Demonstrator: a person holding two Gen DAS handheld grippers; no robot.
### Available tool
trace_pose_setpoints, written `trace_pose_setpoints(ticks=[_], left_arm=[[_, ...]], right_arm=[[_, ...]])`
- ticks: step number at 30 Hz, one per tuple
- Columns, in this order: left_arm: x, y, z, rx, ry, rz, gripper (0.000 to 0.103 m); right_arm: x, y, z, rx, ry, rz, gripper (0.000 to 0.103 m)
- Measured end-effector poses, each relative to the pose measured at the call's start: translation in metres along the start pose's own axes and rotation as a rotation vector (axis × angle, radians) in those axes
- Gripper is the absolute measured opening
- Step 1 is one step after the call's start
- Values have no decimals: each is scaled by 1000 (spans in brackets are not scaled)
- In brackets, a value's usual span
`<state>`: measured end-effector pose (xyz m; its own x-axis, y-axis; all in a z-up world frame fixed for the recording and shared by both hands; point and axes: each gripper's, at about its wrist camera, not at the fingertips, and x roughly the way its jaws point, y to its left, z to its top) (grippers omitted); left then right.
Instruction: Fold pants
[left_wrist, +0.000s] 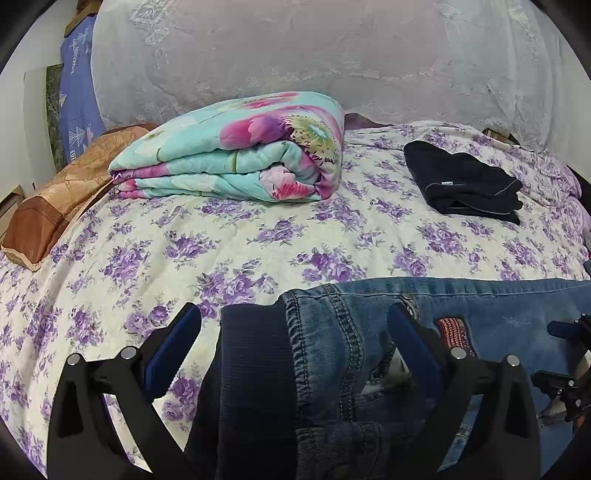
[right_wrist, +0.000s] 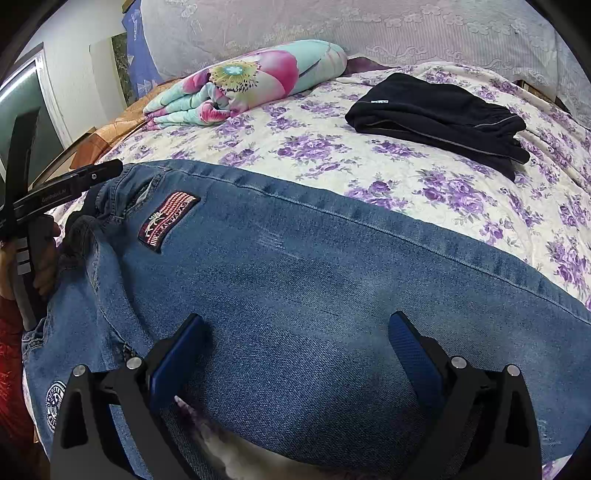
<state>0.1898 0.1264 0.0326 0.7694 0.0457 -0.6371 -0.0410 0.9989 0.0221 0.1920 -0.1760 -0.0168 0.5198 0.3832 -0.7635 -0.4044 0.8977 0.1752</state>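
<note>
Blue jeans (right_wrist: 295, 277) lie flat across the near part of the bed, with a red striped patch (right_wrist: 168, 218) near the waist. In the left wrist view my left gripper (left_wrist: 295, 332) is open wide. The jeans' dark ribbed waistband (left_wrist: 255, 369) and a denim seam (left_wrist: 332, 350) sit between its blue pads without being pressed. My right gripper (right_wrist: 297, 343) is also open, hovering over the broad denim leg with nothing pinched. A hand holds the left gripper (right_wrist: 107, 171) at the waist end. The right gripper (left_wrist: 554, 354) shows at the frame's right edge.
The bedspread (left_wrist: 184, 240) is white with purple flowers. A folded floral quilt (left_wrist: 236, 147) lies at the back, a brown pillow (left_wrist: 62, 199) at the left and a folded black garment (left_wrist: 465, 181) at the back right. A lace-covered headboard stands behind.
</note>
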Motion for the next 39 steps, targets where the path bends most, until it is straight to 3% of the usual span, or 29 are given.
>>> trace_pose_setpoints(ticks=[4, 8, 10, 13, 26, 28, 33, 39], left_arm=[[1, 1, 0, -4, 2, -3, 98], [1, 1, 0, -3, 5, -8, 98], [2, 2, 0, -9, 11, -16, 98], [6, 7, 0, -33, 29, -40, 98], [23, 31, -1, -177, 105, -167, 98], [26, 34, -1, -195, 112, -187, 98], [29, 38, -2, -227, 126, -227, 98], [37, 40, -1, -239, 151, -269, 98]], right_arm=[[-10, 1, 0, -5, -34, -27, 100], [-48, -1, 7, -24, -211, -8, 100], [-55, -8, 17, -32, -228, -15, 100], [-53, -21, 29, -43, -217, -53, 100], [-21, -52, 57, -199, -66, -41, 99], [-9, -50, 59, -259, -26, -61, 95], [22, -50, 66, -354, 77, -37, 72], [41, -65, 68, -355, 107, 92, 71]])
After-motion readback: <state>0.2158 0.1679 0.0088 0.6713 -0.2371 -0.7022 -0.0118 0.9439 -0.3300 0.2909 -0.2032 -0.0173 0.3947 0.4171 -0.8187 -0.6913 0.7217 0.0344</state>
